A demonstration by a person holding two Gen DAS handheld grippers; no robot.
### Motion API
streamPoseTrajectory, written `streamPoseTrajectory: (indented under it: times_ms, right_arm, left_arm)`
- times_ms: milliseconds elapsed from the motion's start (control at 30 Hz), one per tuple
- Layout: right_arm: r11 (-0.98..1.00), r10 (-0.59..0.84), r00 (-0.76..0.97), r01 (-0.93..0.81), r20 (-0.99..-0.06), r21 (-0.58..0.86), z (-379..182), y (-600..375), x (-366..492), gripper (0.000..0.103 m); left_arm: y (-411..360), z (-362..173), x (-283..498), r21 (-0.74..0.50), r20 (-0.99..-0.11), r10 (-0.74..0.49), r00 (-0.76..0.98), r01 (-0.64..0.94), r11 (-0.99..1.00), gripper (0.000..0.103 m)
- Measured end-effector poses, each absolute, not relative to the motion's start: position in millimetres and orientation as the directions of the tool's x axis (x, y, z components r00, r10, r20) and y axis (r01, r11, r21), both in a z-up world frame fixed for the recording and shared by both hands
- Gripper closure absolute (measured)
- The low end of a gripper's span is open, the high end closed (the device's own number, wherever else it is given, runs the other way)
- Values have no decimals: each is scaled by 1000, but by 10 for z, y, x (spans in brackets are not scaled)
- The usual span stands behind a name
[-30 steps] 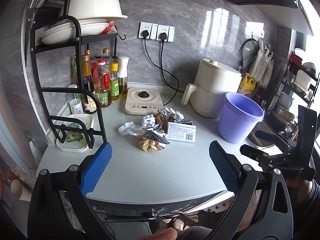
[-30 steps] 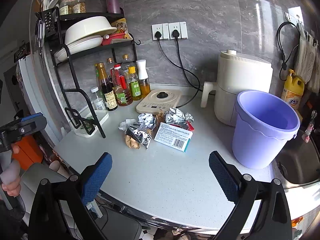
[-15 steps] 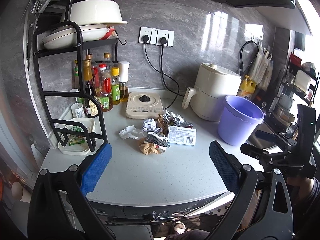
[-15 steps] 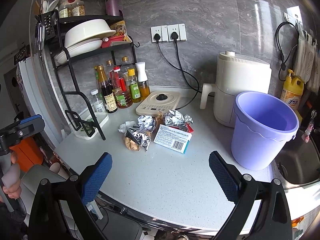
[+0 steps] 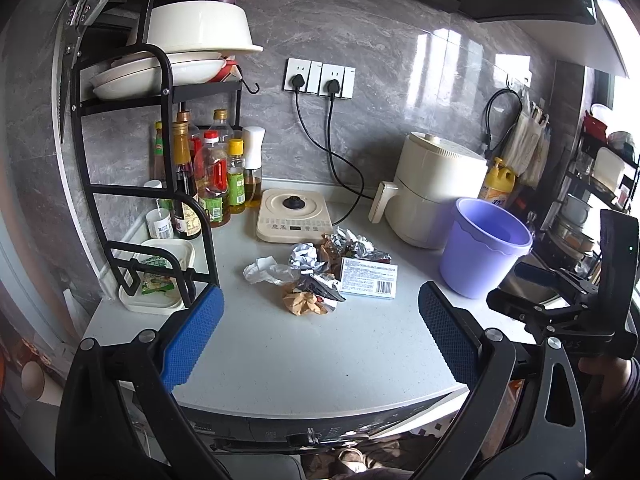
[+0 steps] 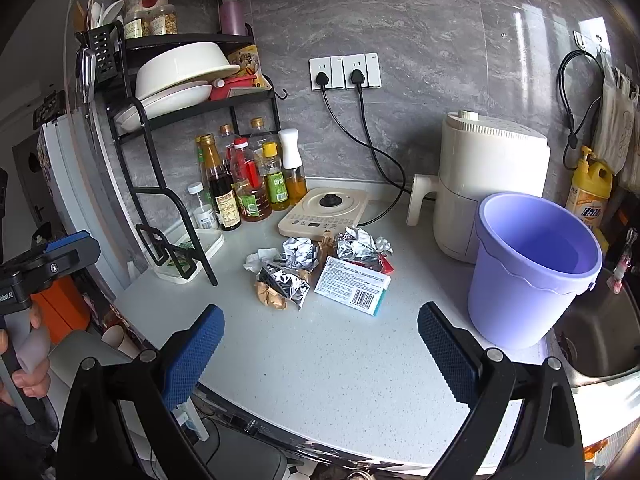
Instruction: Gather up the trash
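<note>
A pile of trash lies mid-counter: a white barcode box (image 5: pixel 369 278) (image 6: pixel 352 285), crumpled foil (image 5: pixel 306 256) (image 6: pixel 298 251), brown paper (image 5: pixel 303 304) (image 6: pixel 271 295) and white plastic film (image 5: pixel 262 272). A purple bucket (image 5: pixel 484 246) (image 6: pixel 532 264) stands empty to the right of it. My left gripper (image 5: pixel 320 334) is open and empty, near the counter's front edge, short of the pile. My right gripper (image 6: pixel 320 352) is open and empty, also at the front edge, between pile and bucket.
A black rack (image 5: pixel 160 168) with bottles and dishes stands at the left. A cream cooktop (image 5: pixel 294 220) and air fryer (image 5: pixel 436 188) with cords sit at the back. A sink (image 6: pixel 600 336) lies right of the bucket. A white tray (image 5: pixel 158 280) sits under the rack.
Both grippers have risen and pulled back slightly; the counter sits a little lower in both views. The jaws stay open. The trash has not moved.
</note>
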State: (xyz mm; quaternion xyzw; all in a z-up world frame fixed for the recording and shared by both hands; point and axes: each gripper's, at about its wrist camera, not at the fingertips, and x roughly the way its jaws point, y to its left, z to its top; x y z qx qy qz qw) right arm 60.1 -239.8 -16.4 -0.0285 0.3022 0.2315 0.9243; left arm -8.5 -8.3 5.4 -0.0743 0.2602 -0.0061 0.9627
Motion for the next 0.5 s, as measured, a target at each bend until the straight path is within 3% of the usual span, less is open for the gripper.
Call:
streamPoseTrajectory:
  times_ms: [500]
  right_arm:
    - [892, 410, 718, -444, -562, 84, -167, -2435, 558, 8]
  left_arm:
    - [-119, 51, -67, -146, -506, -56, 861, -22, 989, 6]
